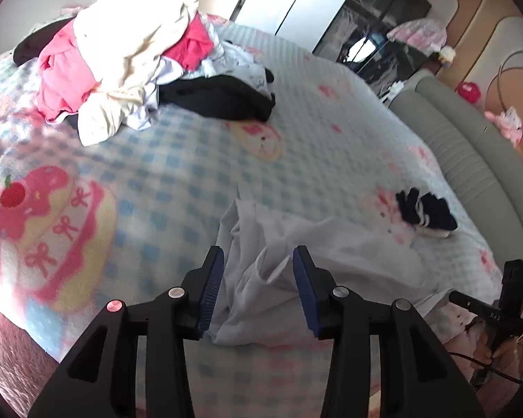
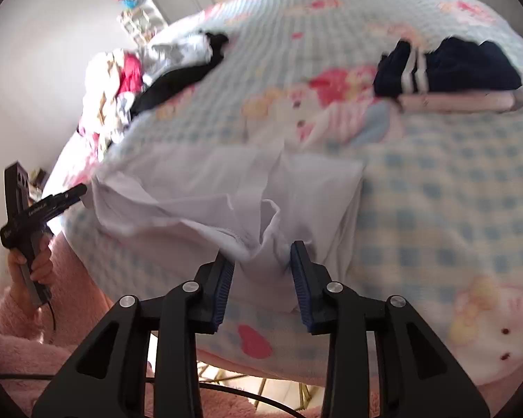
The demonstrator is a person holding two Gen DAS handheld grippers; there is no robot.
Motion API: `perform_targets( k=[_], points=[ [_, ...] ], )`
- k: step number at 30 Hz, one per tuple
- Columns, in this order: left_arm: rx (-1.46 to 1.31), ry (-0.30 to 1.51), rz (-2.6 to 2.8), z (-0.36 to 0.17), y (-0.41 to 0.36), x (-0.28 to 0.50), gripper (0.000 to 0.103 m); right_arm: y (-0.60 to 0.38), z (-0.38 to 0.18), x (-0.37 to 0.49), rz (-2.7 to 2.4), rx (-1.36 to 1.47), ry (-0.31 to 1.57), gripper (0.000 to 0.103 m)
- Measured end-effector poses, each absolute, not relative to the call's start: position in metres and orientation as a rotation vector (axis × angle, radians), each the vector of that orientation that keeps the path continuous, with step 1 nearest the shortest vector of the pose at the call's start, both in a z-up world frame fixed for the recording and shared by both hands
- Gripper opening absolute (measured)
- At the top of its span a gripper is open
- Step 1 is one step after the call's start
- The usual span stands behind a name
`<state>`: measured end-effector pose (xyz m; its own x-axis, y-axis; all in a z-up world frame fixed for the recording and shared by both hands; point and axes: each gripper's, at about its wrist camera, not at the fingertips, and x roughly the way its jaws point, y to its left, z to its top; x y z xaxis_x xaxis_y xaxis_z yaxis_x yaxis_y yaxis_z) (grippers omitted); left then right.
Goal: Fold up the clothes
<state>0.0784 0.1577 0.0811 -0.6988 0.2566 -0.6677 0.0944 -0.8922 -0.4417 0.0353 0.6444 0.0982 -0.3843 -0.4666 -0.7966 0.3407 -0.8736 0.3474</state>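
Observation:
A crumpled white garment (image 1: 313, 261) lies on the checked bed cover near the bed's front edge; it also shows in the right wrist view (image 2: 226, 188). My left gripper (image 1: 258, 256) is open, its jaws either side of a raised fold of the garment's left part. My right gripper (image 2: 261, 252) is open, with a bunched fold of the white garment between its jaws. The right gripper's body (image 1: 505, 299) shows at the right of the left wrist view. The left gripper's body (image 2: 28, 205) shows at the left of the right wrist view.
A pile of unfolded clothes (image 1: 132, 52), cream, pink, white and black, sits at the far left of the bed (image 1: 191, 160). A folded dark navy item on a pink one (image 2: 449, 73) lies at the right. A padded headboard (image 1: 470, 153) and a wardrobe (image 1: 376, 17) stand beyond.

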Motion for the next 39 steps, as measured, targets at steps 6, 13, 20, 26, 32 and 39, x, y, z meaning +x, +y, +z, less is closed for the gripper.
perform_targets(
  k=[6, 13, 20, 26, 32, 39],
  points=[
    [-1.254, -0.48, 2.738, 0.084, 0.181, 0.035, 0.043, 0.653, 0.135, 0.025, -2.343, 1.218, -0.329, 0.043],
    [-1.683, -0.127, 2.859, 0.052, 0.203, 0.032, 0.044, 0.574, 0.076, 0.033, -2.196, 1.445, 0.132, 0.044],
    [-1.606, -0.369, 2.767, 0.061, 0.166, 0.079, 0.045, 0.603, 0.073, 0.058, -2.261, 1.568, 0.24, 0.043],
    [-1.649, -0.445, 2.645, 0.05, 0.18, 0.061, 0.05, 0.619, 0.086, 0.062, -2.297, 1.586, 0.178, 0.043],
    [-1.769, -0.432, 2.536, 0.032, 0.198, 0.041, 0.052, 0.635, 0.109, 0.071, -2.285, 1.468, -0.046, 0.045],
    [-1.811, -0.279, 2.608, 0.043, 0.203, 0.053, 0.054, 0.676, 0.093, 0.063, -2.385, 1.67, -0.111, 0.047]
  ],
)
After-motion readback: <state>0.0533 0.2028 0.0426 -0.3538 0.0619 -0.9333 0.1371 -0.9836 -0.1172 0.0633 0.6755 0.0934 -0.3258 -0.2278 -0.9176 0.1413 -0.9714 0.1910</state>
